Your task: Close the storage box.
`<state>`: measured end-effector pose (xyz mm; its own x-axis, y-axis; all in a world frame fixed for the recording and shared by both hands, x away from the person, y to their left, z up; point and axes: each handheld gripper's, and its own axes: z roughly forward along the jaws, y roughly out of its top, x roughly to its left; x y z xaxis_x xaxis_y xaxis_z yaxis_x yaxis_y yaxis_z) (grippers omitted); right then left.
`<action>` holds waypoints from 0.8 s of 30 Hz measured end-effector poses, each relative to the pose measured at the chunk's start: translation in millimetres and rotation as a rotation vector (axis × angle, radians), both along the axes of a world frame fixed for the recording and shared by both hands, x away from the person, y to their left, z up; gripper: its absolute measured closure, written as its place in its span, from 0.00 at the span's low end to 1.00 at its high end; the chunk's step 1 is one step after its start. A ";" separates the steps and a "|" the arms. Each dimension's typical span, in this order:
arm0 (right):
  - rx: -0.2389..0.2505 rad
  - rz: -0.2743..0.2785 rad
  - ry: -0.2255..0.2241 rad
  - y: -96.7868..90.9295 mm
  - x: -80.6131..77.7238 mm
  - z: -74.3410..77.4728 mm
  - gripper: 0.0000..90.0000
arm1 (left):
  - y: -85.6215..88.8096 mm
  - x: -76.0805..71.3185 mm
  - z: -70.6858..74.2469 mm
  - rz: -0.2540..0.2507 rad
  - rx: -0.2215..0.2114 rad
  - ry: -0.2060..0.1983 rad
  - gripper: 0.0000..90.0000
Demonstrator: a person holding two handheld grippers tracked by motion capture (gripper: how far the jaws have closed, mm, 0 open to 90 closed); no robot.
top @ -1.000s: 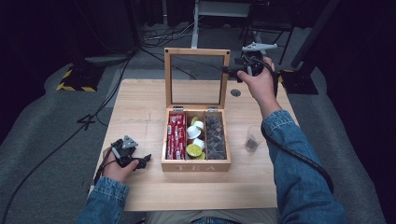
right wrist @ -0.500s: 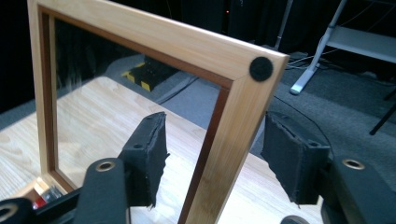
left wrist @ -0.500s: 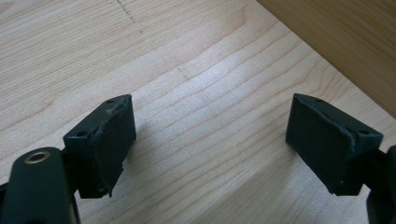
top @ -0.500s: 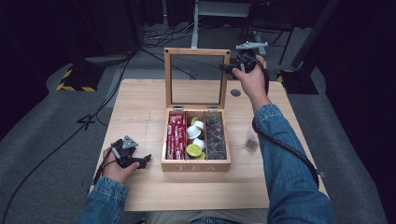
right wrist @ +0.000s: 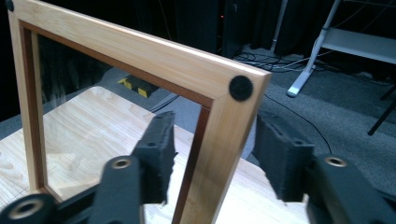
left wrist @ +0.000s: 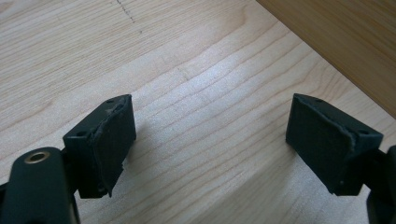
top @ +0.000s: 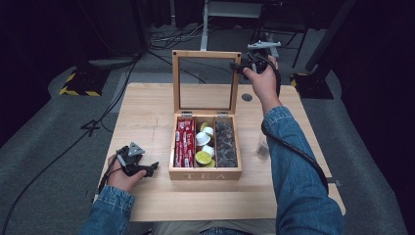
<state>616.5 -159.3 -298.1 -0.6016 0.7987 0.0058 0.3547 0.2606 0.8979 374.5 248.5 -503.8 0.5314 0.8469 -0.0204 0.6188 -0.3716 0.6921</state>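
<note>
A wooden tea box (top: 205, 172) stands mid-table with its glass-paned lid (top: 205, 56) upright. Inside lie red packets (top: 184, 142), white and yellow-green capsules (top: 203, 147) and dark capsules (top: 226, 144). My right gripper (top: 238, 66) is at the lid's upper right corner. In the right gripper view it (right wrist: 215, 121) is open, its jaws either side of the lid's side rail (right wrist: 219, 140) with small gaps. My left gripper (top: 151, 168) rests low on the table left of the box. It (left wrist: 210, 105) is open with bare wood between its jaws.
A small clear cup (top: 263, 149) stands on the table (top: 147, 107) right of the box. A round dark grommet (top: 247, 97) sits behind it. Beyond the table are cables, a black-and-yellow floor marker (top: 78, 84) and a white stand (top: 235, 10).
My right gripper has moved left and away from me to the lid's top right corner, where its jaws now straddle the rail. The left gripper has stayed put.
</note>
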 end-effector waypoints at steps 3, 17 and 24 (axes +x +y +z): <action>-0.017 -0.004 -0.005 1.5 -0.6 0.0 0.60 | 0.0 0.0 0.0 -0.001 -0.001 0.000 0.18; 0.026 0.073 -0.025 -10.4 -32.5 13.0 0.60 | -0.5 1.0 -0.2 -0.005 0.000 -0.003 0.18; 0.004 0.133 -0.035 -17.2 -57.0 20.0 0.62 | -1.6 1.8 -0.1 -0.007 -0.001 -0.001 0.18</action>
<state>559.4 -176.5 -278.1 -0.7019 0.7121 -0.0140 0.2855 0.2993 0.9104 376.3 246.9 -503.9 0.5371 0.8433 -0.0208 0.6157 -0.3750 0.6930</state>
